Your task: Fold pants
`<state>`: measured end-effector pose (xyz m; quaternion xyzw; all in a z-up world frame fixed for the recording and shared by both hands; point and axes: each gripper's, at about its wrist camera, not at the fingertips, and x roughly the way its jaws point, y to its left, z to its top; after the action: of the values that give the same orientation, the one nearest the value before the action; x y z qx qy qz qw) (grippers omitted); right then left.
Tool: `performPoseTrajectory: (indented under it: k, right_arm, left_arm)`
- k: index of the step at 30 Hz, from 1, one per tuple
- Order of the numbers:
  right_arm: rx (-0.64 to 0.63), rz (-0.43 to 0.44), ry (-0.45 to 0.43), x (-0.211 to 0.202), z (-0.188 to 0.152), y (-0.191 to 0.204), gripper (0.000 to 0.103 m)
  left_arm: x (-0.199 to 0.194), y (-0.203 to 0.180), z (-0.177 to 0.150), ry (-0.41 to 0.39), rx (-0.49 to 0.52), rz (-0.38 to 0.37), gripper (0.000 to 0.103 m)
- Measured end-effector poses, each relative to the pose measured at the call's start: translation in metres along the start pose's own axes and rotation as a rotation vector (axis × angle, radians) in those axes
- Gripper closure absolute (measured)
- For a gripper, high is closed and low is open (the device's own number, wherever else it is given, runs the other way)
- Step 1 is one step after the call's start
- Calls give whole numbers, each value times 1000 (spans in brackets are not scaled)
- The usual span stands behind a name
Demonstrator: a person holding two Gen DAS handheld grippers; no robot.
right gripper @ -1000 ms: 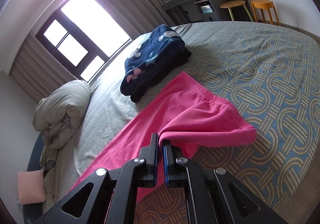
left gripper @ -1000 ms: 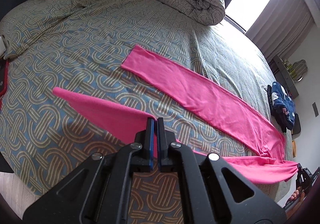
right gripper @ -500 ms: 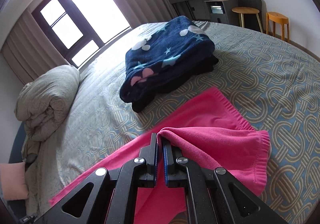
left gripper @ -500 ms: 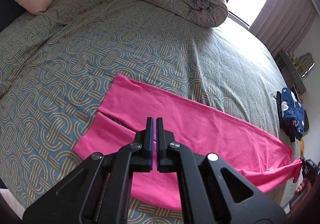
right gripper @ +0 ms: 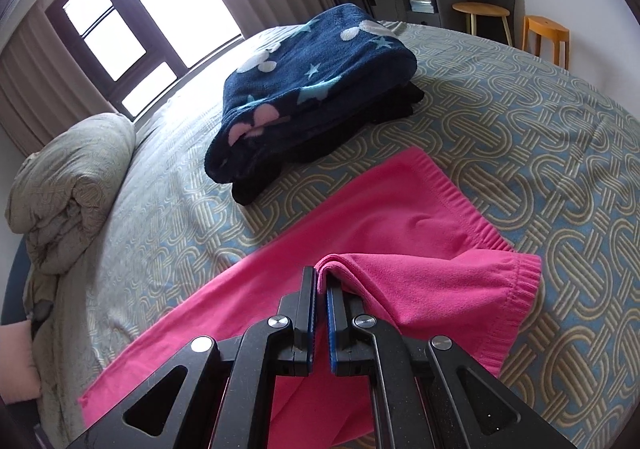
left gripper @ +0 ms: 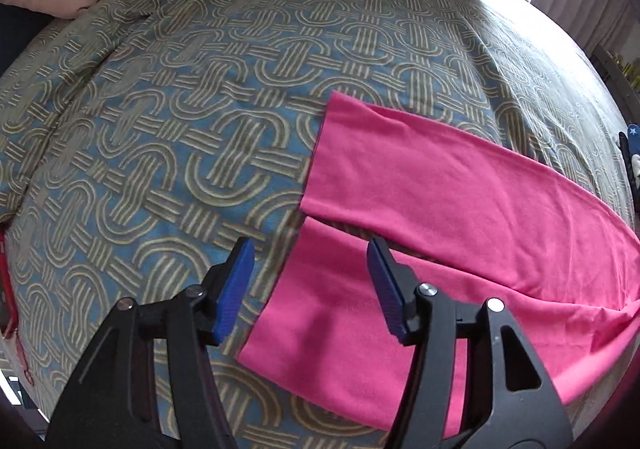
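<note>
Left gripper [left gripper: 310, 285] was opening, nothing between its jaws; pants [left gripper: 460, 209] ran toward three o'clock, where right gripper [right gripper: 322, 281] pinched the waistband.

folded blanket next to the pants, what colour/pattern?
Dark navy blanket with white mouse-head shapes, pale blue stars and pink patches; clearest in the right wrist view.

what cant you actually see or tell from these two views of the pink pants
- Left wrist view: pink pants run off the right edge; waist unseen.
- Right wrist view: cloth pinched by the right gripper hides behind its arms; leg ends cut off.
- Garments under the navy blanket: mostly hidden.
</note>
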<state>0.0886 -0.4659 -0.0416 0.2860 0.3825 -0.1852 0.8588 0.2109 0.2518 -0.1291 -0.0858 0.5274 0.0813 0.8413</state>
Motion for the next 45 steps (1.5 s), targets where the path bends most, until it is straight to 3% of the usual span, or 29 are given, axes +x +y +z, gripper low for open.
performPoseTrajectory:
  k: [1,2,3,6,10,14,20,24,32,38,42,45]
  right_arm:
    - [0,-6,-1,-1,0,0,100]
    - [0,-11,-4,-3,-1,1,100]
    - [0,-15,-7,-4,-2,1,100]
    - [3,-21,-13,-8,-3,2,100]
    - [10,-23,-26,-16,-5,1,100]
    - [35,1,-48,-25,-5,-3,100]
    - [43,32,-90,-29,11,7,100]
    - [38,23,-114,-17,29,16,100]
    - [-38,-57,21,81,50,42,99]
    - [-14,-74,63,118,59,39,98]
    - [-7,-64,35,119,68,35,98]
    - [-95,-57,92,130,70,41,81]
  left_arm:
    - [5,0,0,8,2,-16,44]
    - [9,0,0,11,2,-28,54]
    - [13,-1,1,18,4,-45,76]
    - [14,-3,3,-2,-2,-84,99]
    - [-13,-6,-1,-76,0,-95,99]
    - [-43,2,4,-141,-56,-164,99]
    - [-54,4,45,-204,-101,-157,99]
    - [-36,-2,74,-188,-112,-139,99]
    - [35,-28,104,-52,-77,-26,99]
    - [48,-33,120,-53,-59,41,99]
    - [46,-21,126,-76,-100,102,99]
    - [33,-21,117,-78,-120,47,99]
